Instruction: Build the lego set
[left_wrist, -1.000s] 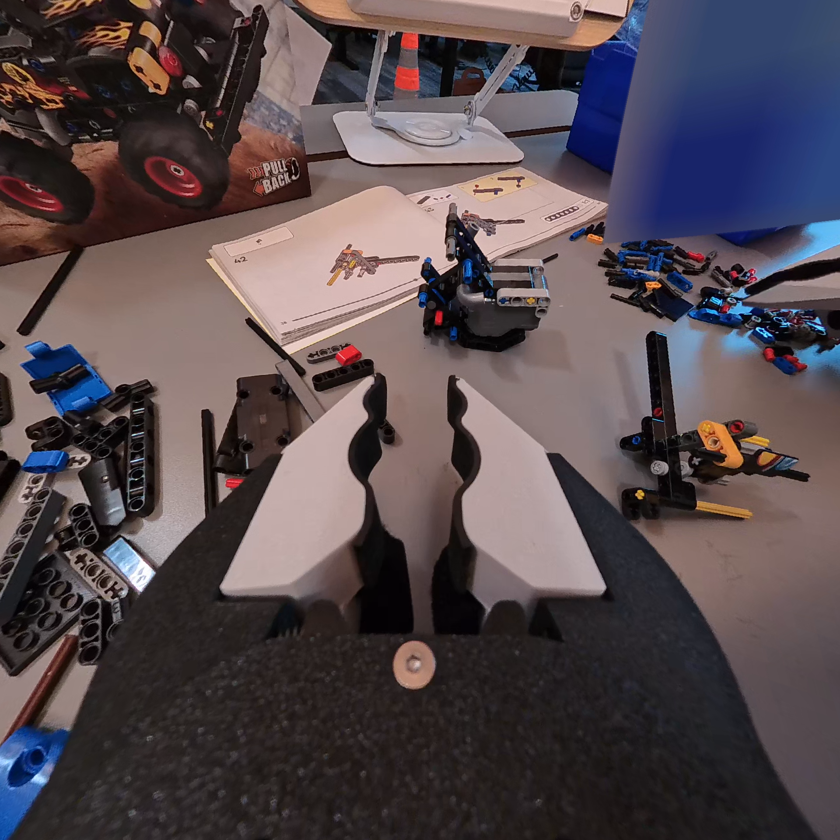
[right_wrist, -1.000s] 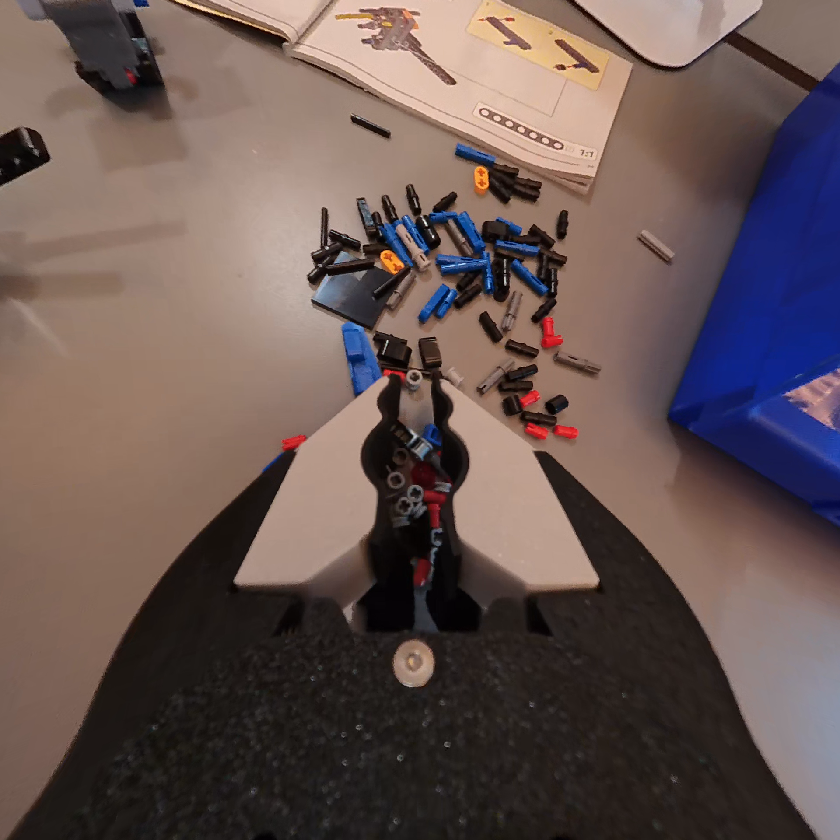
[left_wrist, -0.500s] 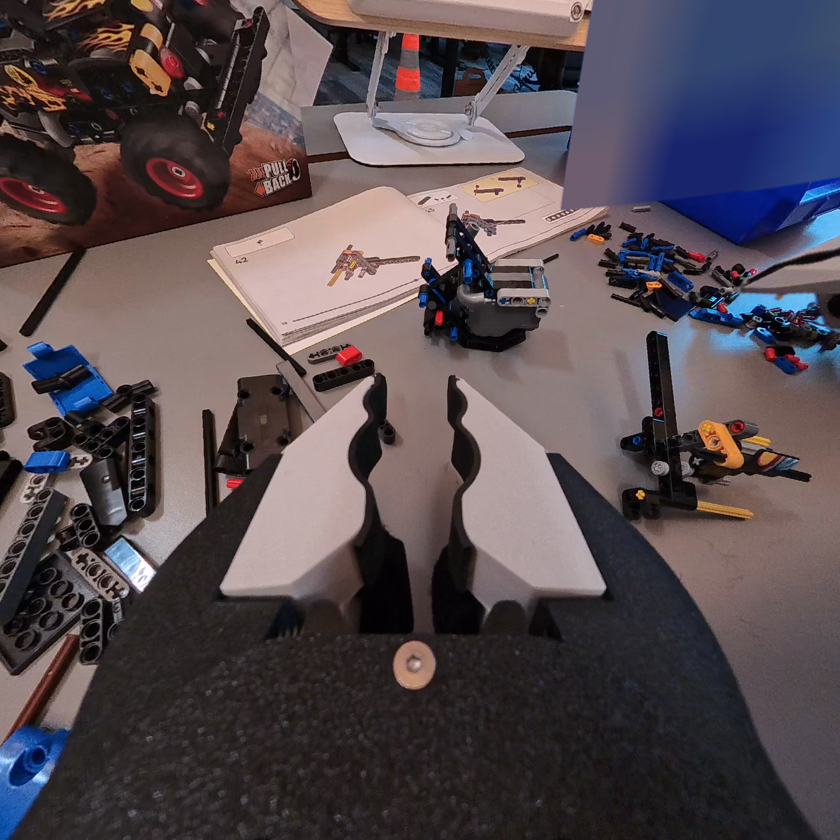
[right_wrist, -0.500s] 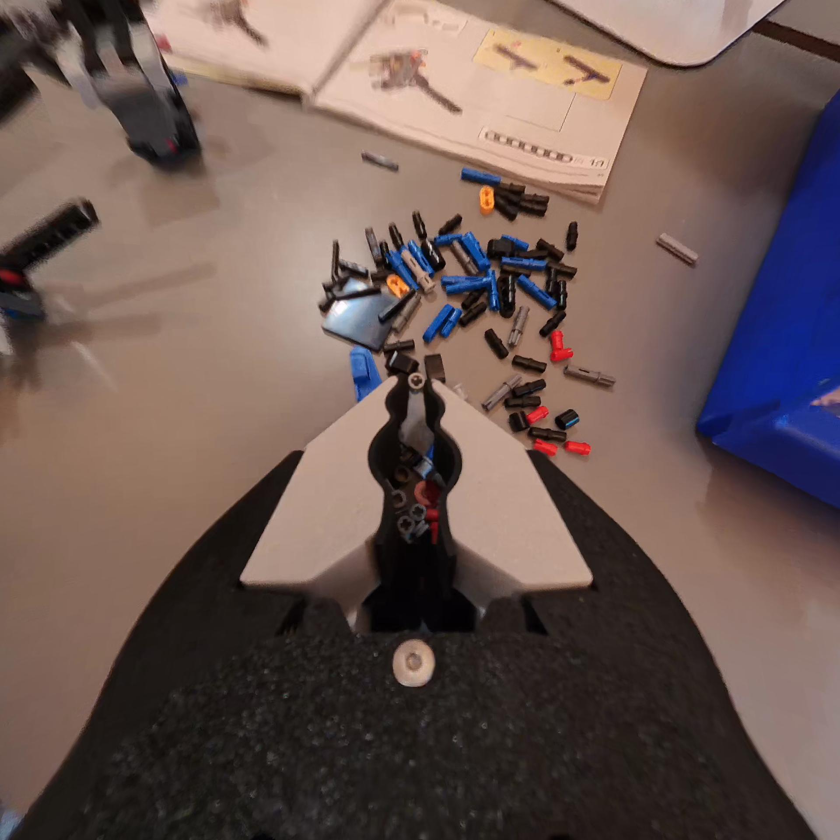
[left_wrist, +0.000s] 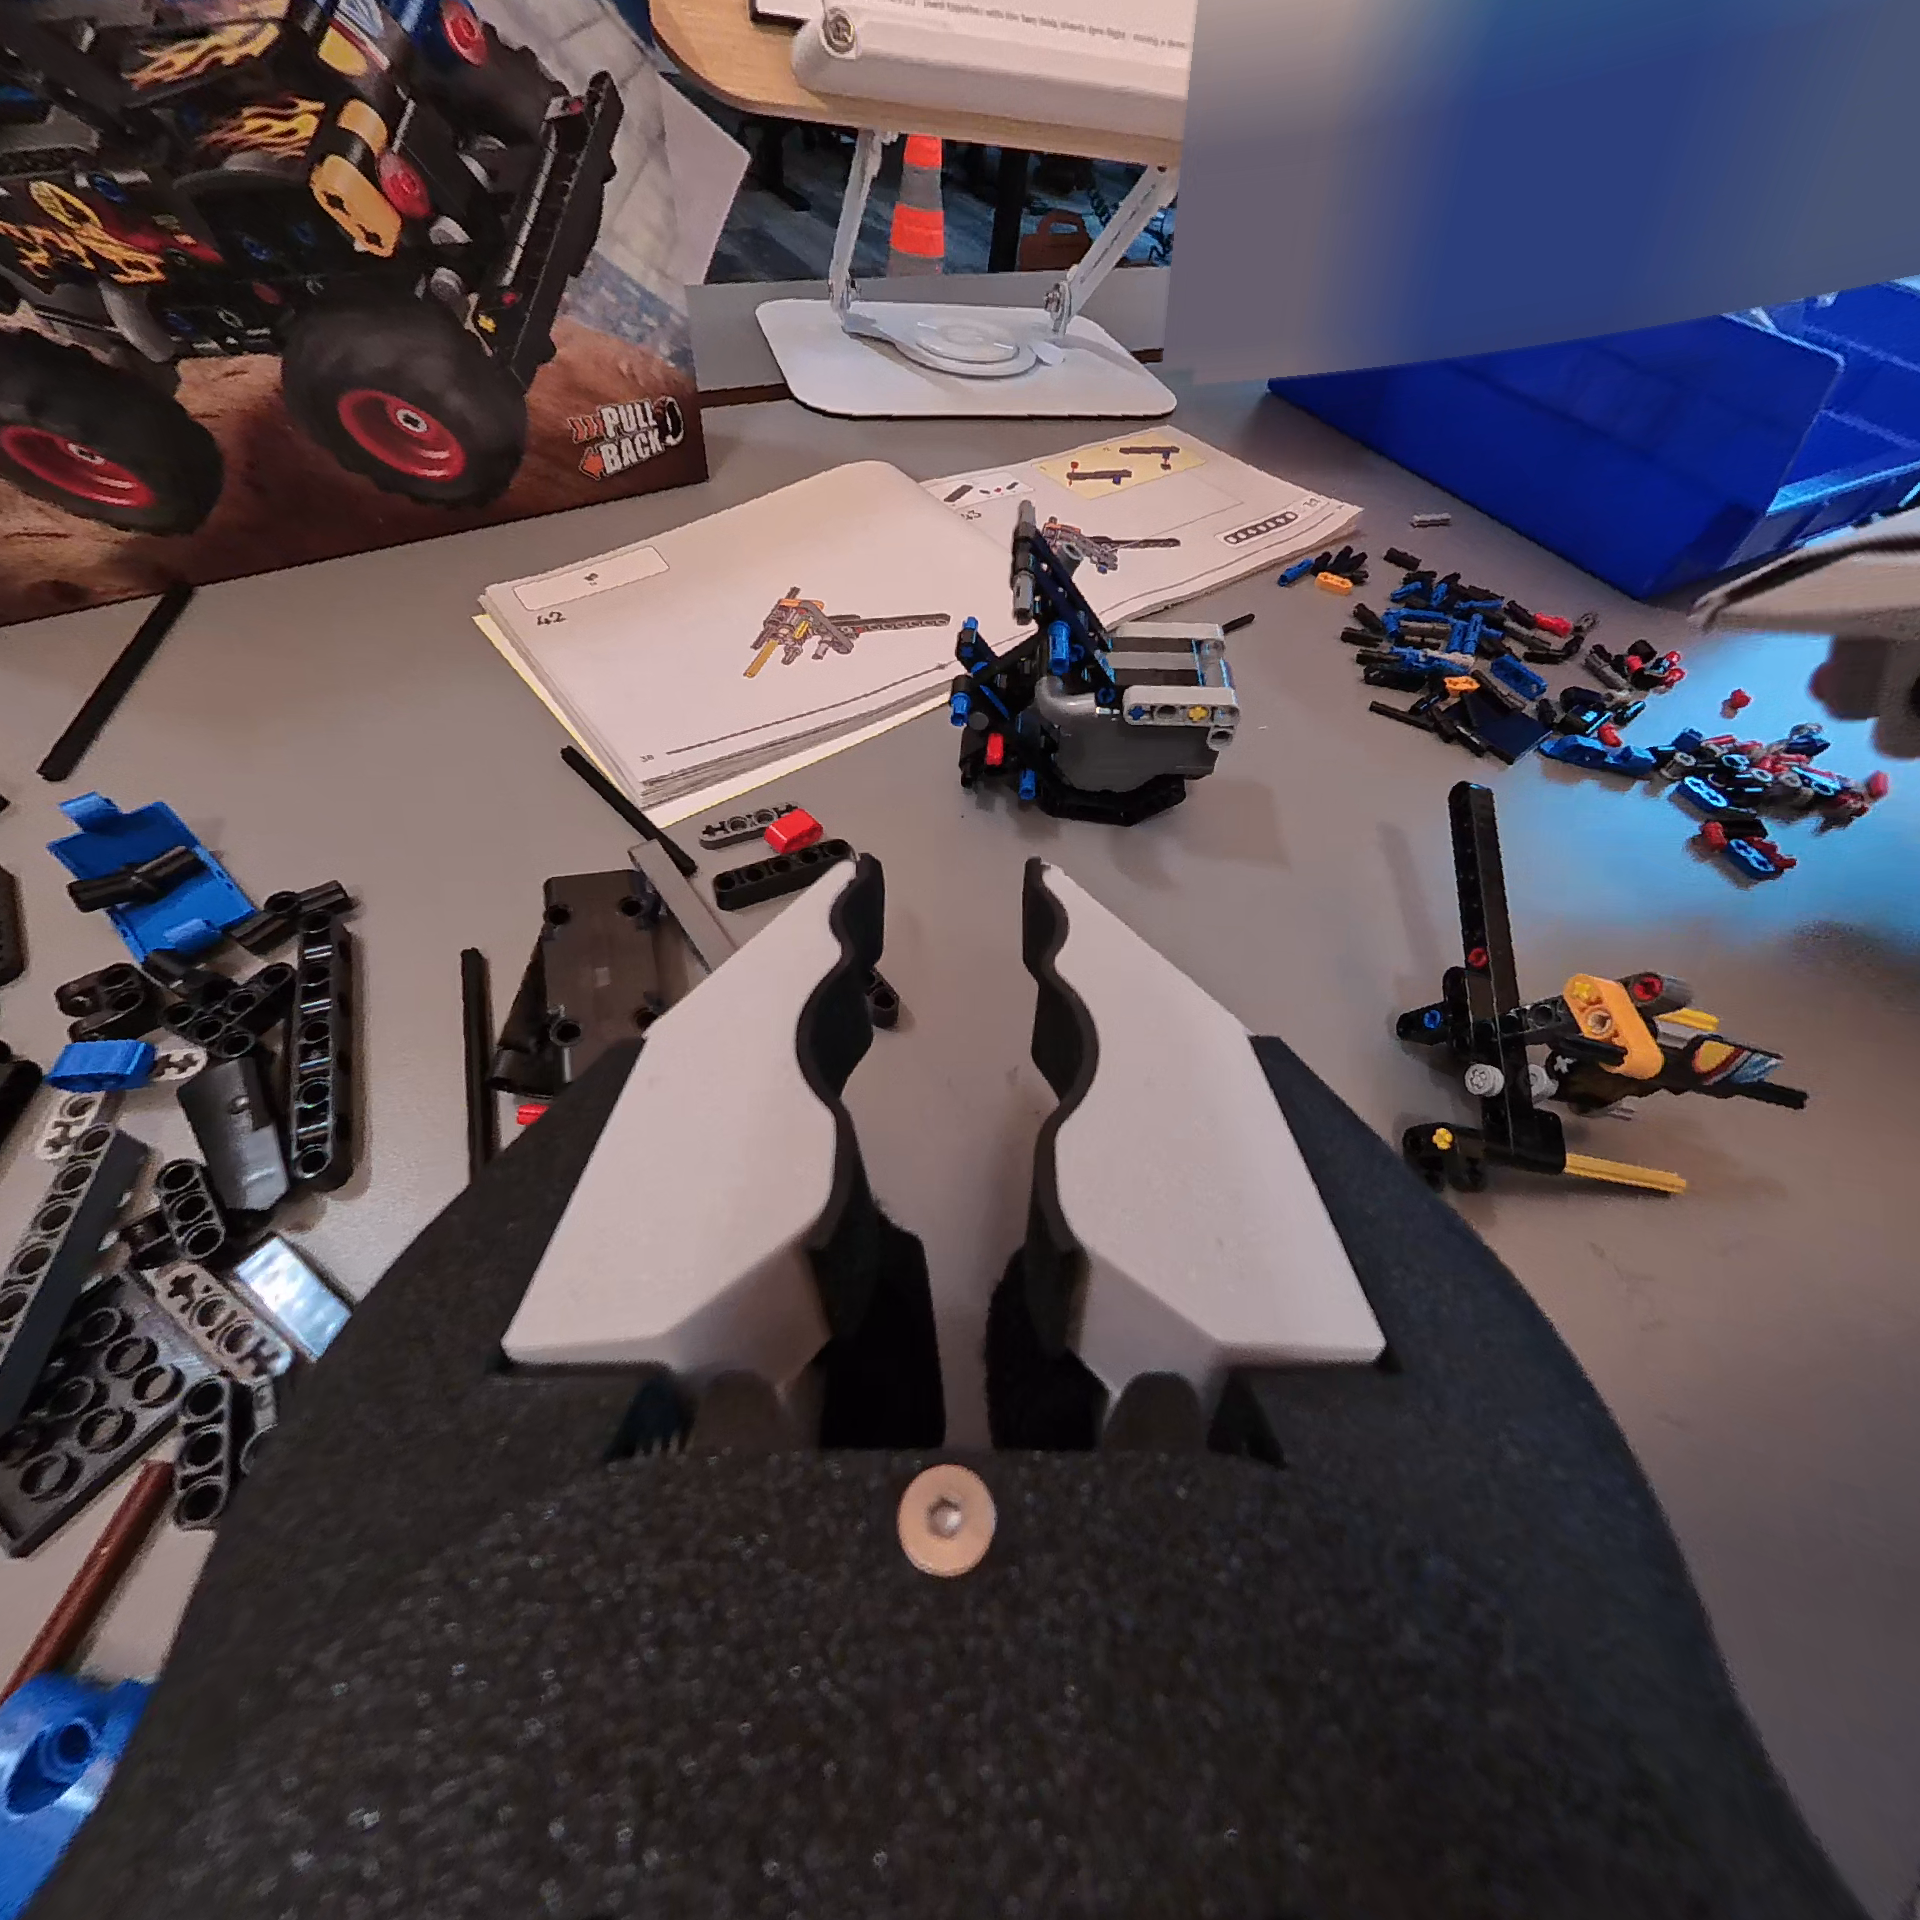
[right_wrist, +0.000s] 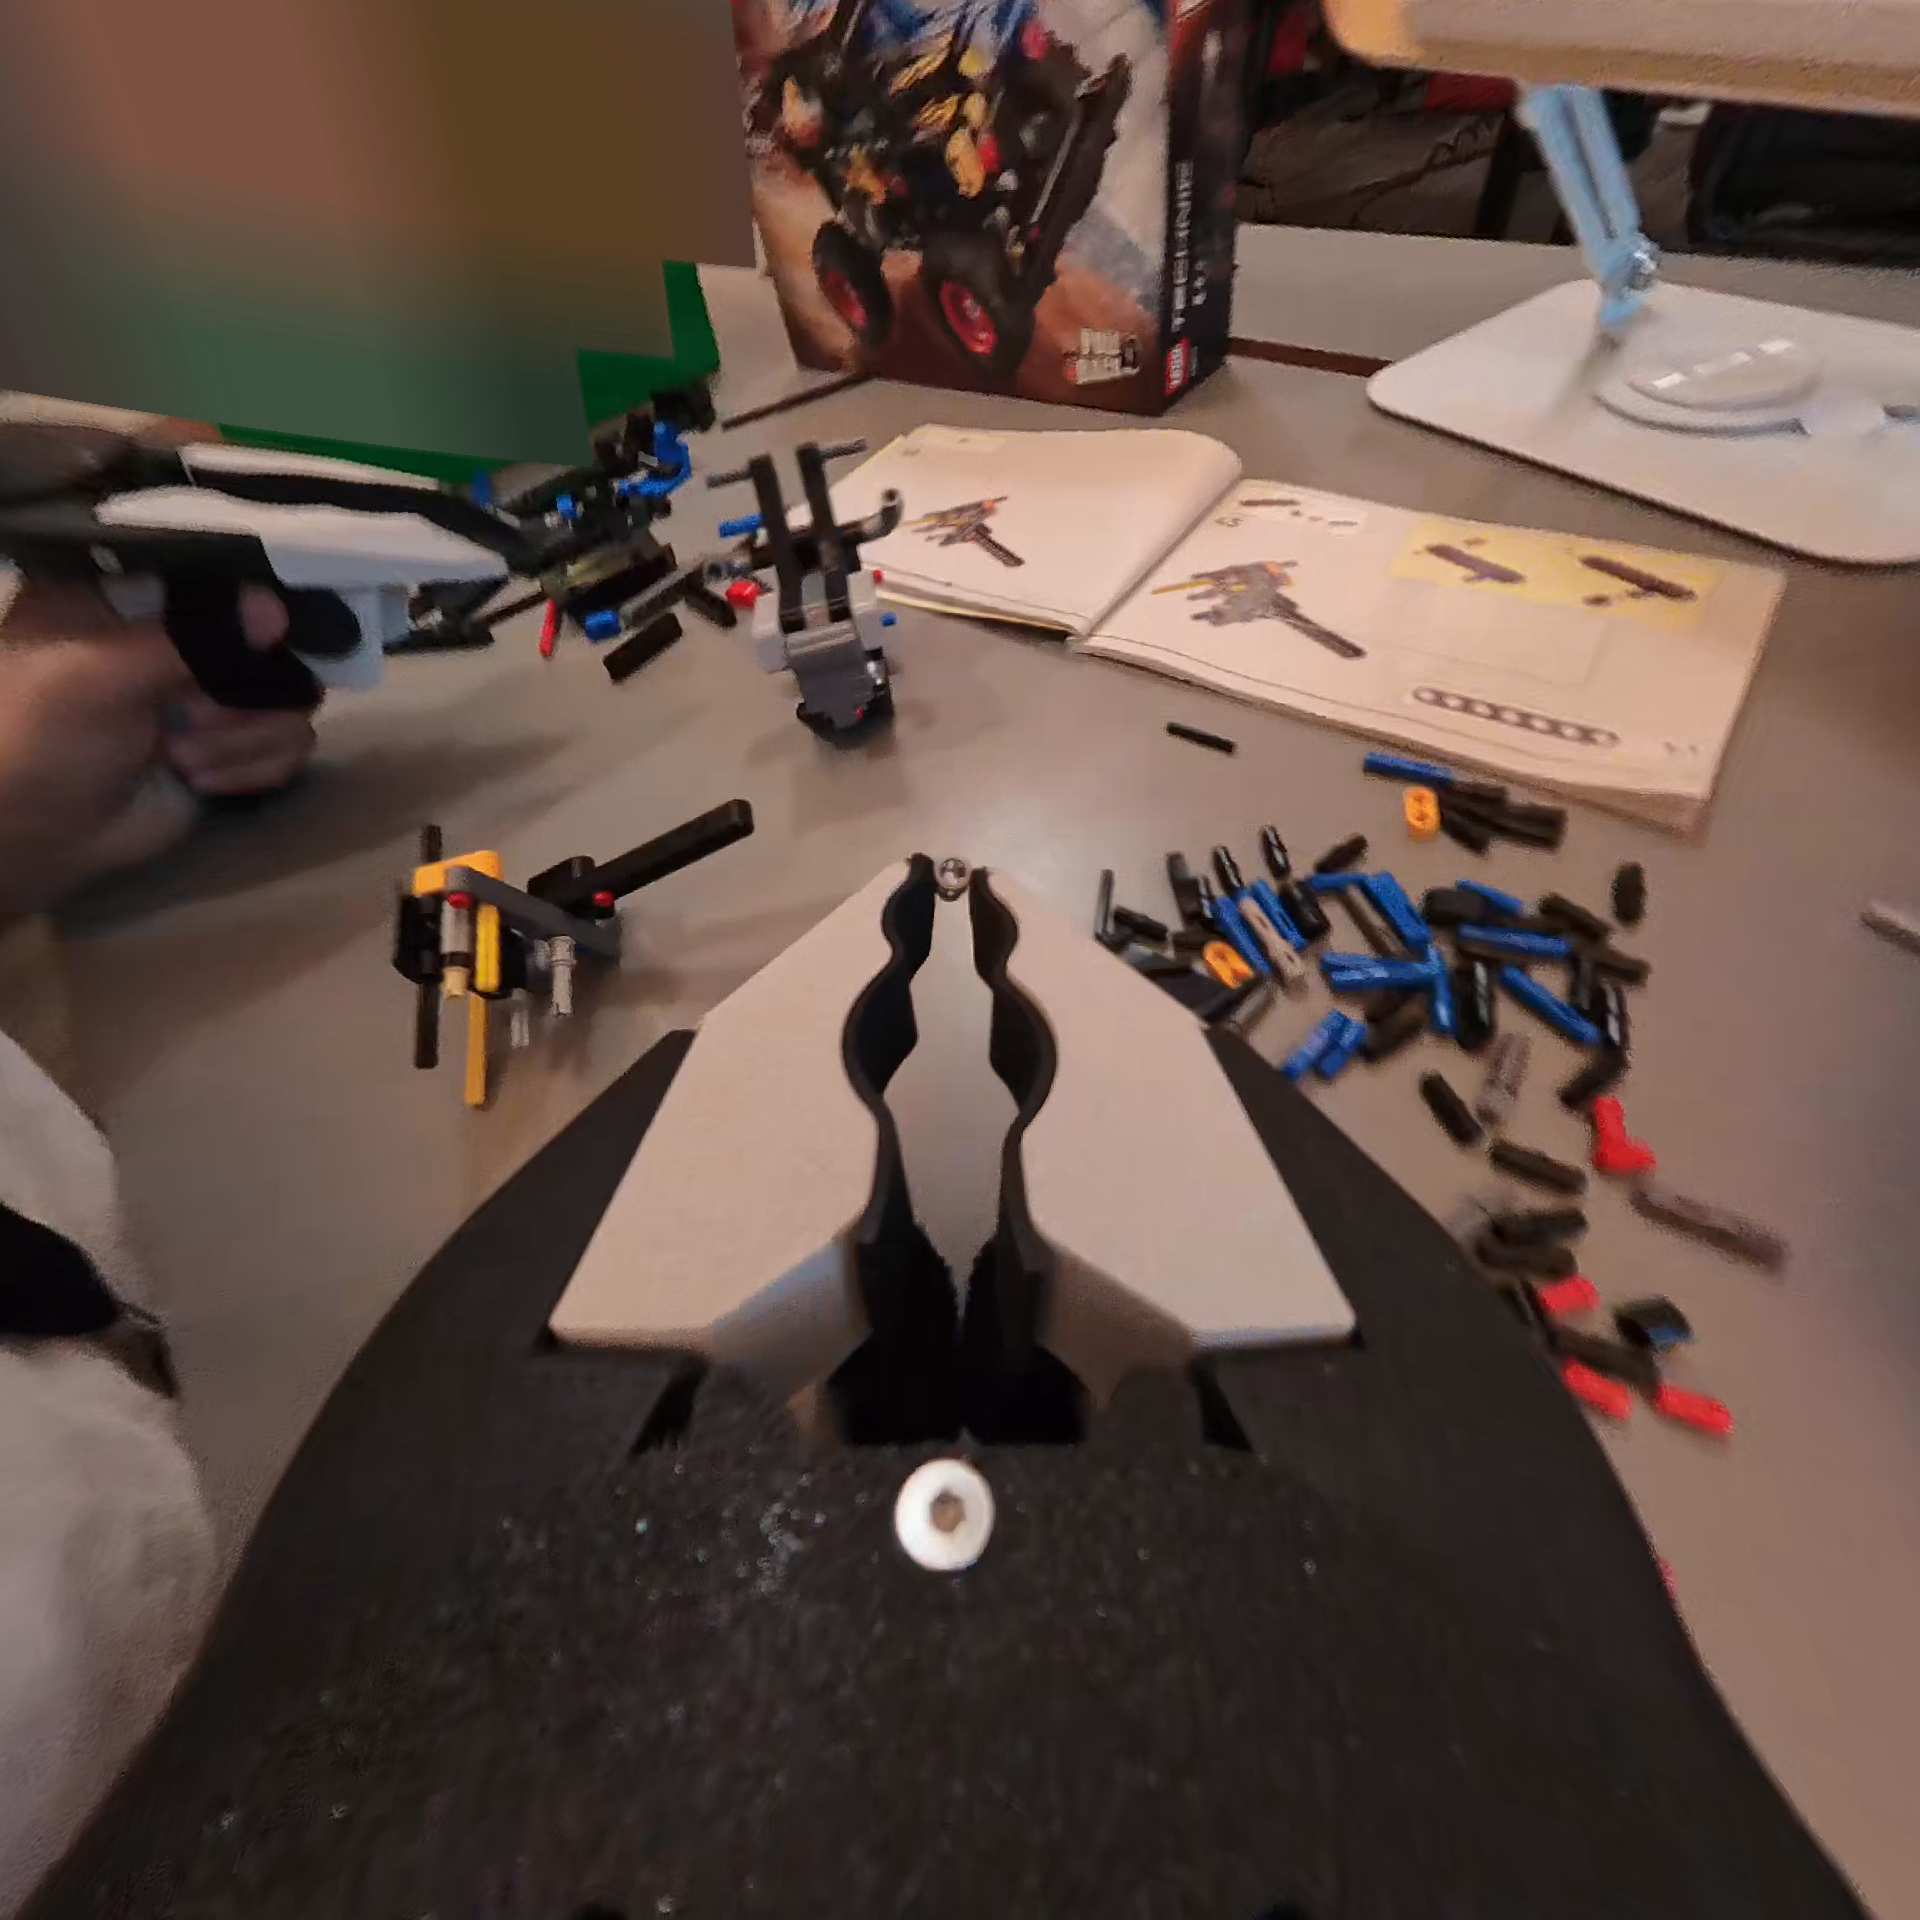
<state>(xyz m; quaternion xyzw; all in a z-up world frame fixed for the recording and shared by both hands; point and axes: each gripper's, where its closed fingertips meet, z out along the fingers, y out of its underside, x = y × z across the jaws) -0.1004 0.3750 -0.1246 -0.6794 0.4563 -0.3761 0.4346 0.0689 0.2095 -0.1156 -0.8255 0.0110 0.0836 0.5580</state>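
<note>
My left gripper is open and empty, low over the grey table, behind a grey-and-black sub-assembly. A smaller black-and-yellow sub-assembly lies to its right. My right gripper is shut on a small grey pin at its fingertips, lifted above the table. In the right wrist view the yellow sub-assembly lies to the left, the grey sub-assembly stands farther back, and the left gripper shows in a hand at far left. A pile of blue, black and red pins lies to the right.
The open instruction booklet and the set's box are at the back. Black beams and blue parts crowd the left. A blue bin stands at back right, a white stand base behind the booklet. The gap from one gripper's tips to the other's is roughly 25 cm.
My right gripper closed on a small grey pin in the pile, then lifted and tilted up away from the pile. The left gripper has stayed still and open.
</note>
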